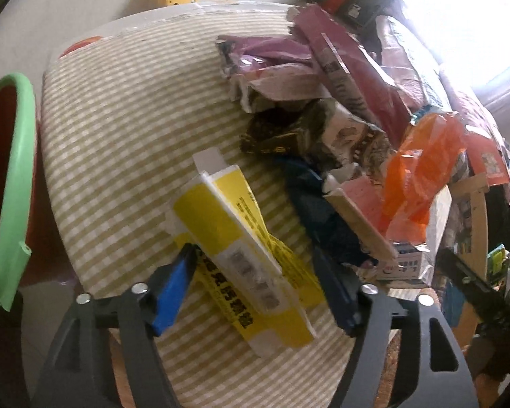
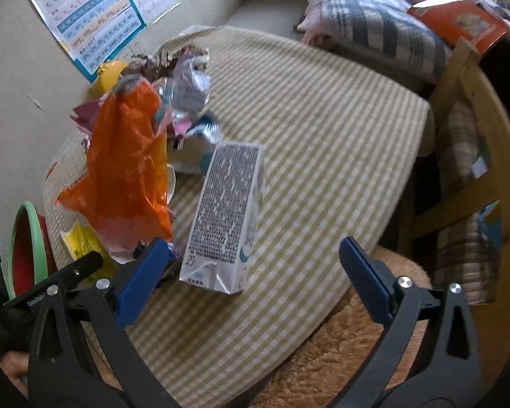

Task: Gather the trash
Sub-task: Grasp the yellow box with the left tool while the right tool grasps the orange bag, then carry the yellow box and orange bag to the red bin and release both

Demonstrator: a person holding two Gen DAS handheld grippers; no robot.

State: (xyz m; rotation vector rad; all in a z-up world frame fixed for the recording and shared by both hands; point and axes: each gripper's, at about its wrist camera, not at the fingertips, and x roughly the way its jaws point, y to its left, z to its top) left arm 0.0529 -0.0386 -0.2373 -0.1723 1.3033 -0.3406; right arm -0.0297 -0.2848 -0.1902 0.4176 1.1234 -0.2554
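Note:
A pile of trash lies on a green-and-white checked cushion. In the left wrist view a yellow-and-white carton lies between the blue fingers of my left gripper, which is open around it. Behind it lie a dark wrapper, purple packaging and an orange plastic bag. In the right wrist view my right gripper is open, just in front of a white milk carton lying flat. The orange bag stands to its left.
A red bin with a green rim stands left of the cushion; it also shows in the right wrist view. A wooden bed frame and plaid bedding are to the right. A tan fluffy rug lies below the cushion's edge.

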